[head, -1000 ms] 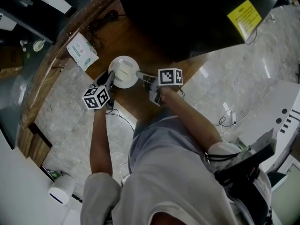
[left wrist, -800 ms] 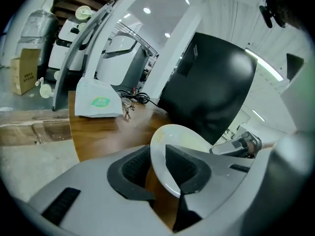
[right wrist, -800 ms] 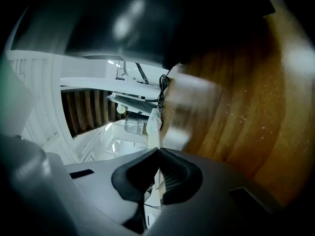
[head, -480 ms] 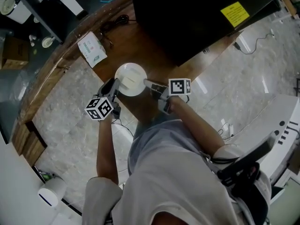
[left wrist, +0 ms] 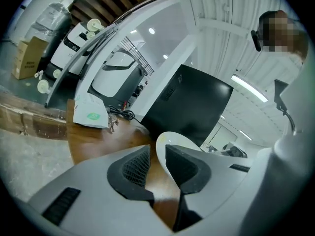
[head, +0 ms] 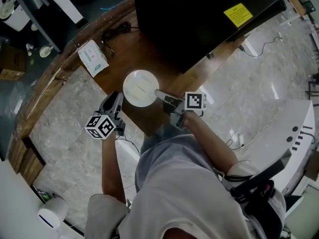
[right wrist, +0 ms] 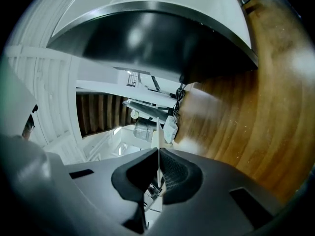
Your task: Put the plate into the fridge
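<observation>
A round white plate (head: 141, 87) hangs over the brown wooden surface (head: 149, 49), just in front of the big black fridge body (head: 199, 14). My right gripper (head: 160, 94) is shut on the plate's right rim. In the right gripper view the plate (right wrist: 158, 136) shows edge-on as a thin white line pinched between the dark pads of the right gripper (right wrist: 158, 166). My left gripper (head: 113, 99) stands open to the lower left of the plate, apart from it. In the left gripper view the plate (left wrist: 170, 139) lies beyond the left gripper (left wrist: 157, 151), whose jaws hold nothing.
A white packet (head: 92, 57) and a coiled black cable (head: 114, 31) lie on the wood at the left. The fridge carries a yellow label (head: 238, 15). A white machine (head: 294, 128) stands at the right, a white cylinder (head: 52, 213) at the lower left, and grey marble floor around.
My left gripper has come off the plate's left rim and drawn back down and to the left. The plate stays in the right gripper and has shifted slightly right.
</observation>
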